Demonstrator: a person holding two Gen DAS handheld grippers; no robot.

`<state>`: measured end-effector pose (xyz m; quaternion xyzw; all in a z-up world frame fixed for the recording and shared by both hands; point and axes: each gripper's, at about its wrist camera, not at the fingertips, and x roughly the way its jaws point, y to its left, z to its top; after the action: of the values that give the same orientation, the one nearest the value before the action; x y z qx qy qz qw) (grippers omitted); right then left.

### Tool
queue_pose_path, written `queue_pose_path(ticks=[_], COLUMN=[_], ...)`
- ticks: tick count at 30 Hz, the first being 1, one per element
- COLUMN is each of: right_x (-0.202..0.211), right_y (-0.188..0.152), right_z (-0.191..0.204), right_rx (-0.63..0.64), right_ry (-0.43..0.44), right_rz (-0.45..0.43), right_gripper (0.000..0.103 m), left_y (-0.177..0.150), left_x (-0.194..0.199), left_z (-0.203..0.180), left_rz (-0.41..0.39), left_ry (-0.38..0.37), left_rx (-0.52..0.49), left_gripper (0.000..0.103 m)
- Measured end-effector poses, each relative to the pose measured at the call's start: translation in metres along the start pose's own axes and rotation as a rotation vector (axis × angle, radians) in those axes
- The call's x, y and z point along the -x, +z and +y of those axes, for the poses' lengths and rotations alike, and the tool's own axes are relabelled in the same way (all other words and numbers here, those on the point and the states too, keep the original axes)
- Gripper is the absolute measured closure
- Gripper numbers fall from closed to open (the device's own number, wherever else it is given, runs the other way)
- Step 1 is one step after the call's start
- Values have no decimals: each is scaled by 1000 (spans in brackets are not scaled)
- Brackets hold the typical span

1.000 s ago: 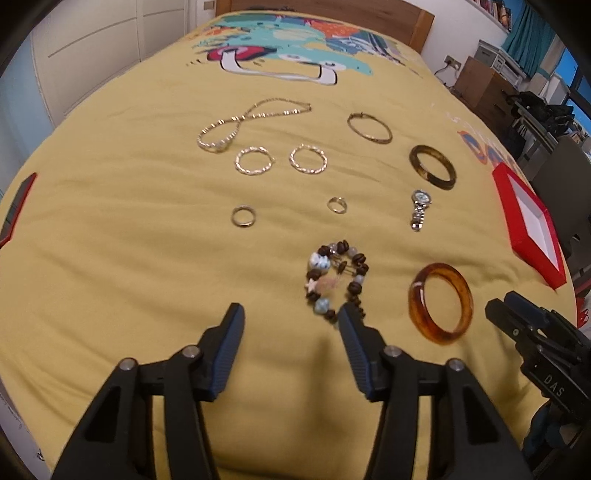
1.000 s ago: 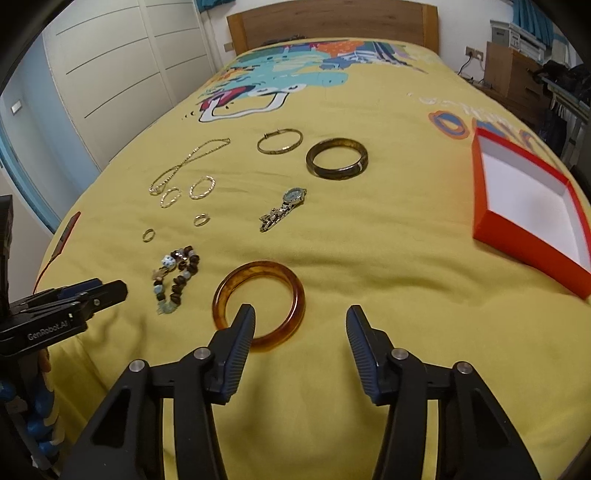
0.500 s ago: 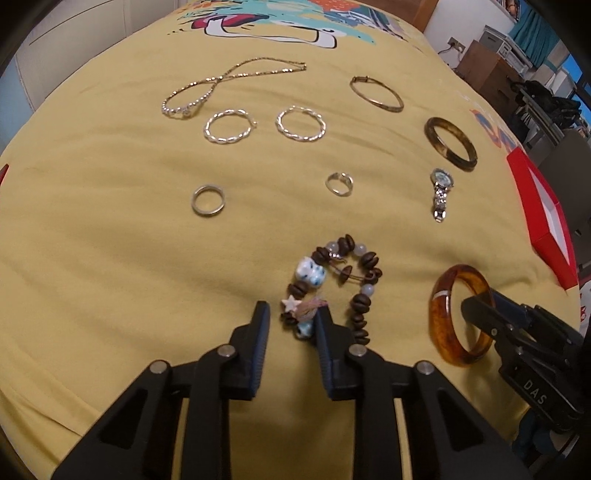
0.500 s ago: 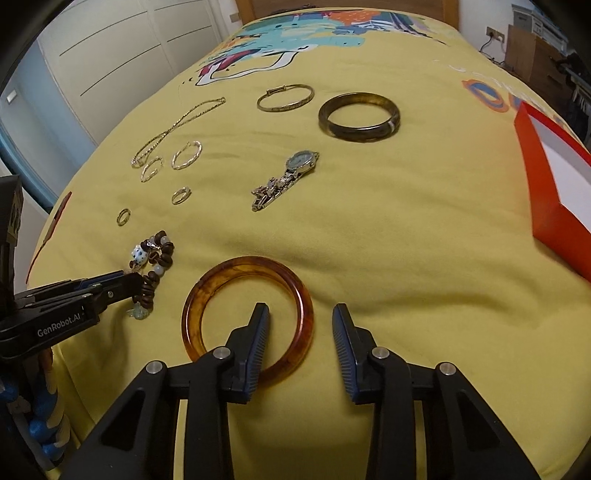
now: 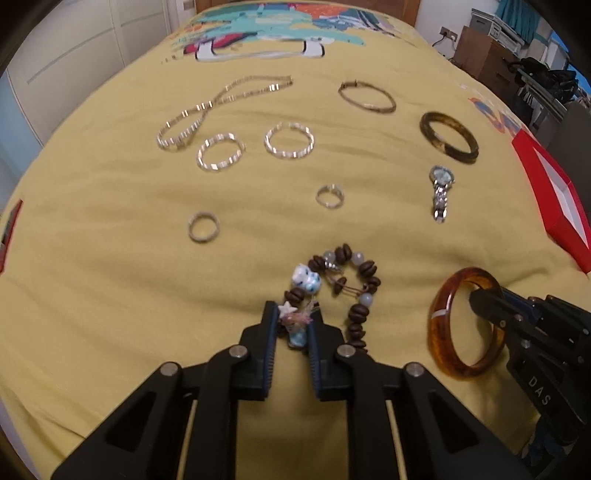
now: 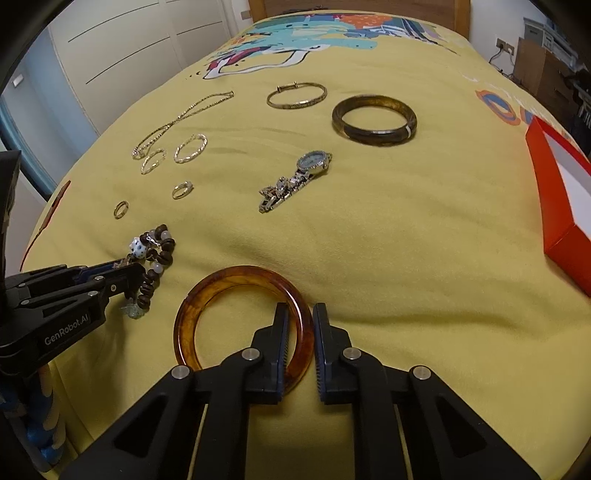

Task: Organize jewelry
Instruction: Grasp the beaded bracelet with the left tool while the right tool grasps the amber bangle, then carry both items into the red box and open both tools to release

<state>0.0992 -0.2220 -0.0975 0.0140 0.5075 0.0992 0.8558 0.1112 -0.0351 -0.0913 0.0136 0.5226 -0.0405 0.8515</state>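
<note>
Two claws | left wrist view only: teal curtain [image 5: 517, 16] (top right)

"GenRobot.AI" | left tool [image 6: 136, 275] || "DAS" | right tool [image 5: 480, 301]

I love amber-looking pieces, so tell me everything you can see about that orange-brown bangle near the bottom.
The translucent orange-brown bangle is a thick, glossy, mottled ring that looks like resin or plastic. It lies on the yellow bedspread, seemingly flat. The right gripper has just been closing and now pinches its near right rim, one finger inside the ring and one outside. Nothing else touches it.
</note>
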Motion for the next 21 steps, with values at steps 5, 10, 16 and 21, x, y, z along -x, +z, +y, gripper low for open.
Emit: queue_pose_path(ticks=[5, 10, 16, 21], right_x=[20, 46, 82, 110], right_y=[0, 1, -2, -6], right_z=[5, 9, 4, -10], right_rx=[26, 30, 14, -11], right_ry=[-6, -13, -24, -37], right_rz=[-48, -99, -158, -210], right_gripper=[92, 92, 92, 92], left_y=[5, 6, 9, 9], left_x=[28, 60, 90, 111], left_z=[-2, -9, -24, -43], left_rz=[-78, -149, -207, -243], left_ry=[19, 27, 19, 8], left_rx=[-18, -45, -69, -103], left_gripper=[89, 89, 89, 89])
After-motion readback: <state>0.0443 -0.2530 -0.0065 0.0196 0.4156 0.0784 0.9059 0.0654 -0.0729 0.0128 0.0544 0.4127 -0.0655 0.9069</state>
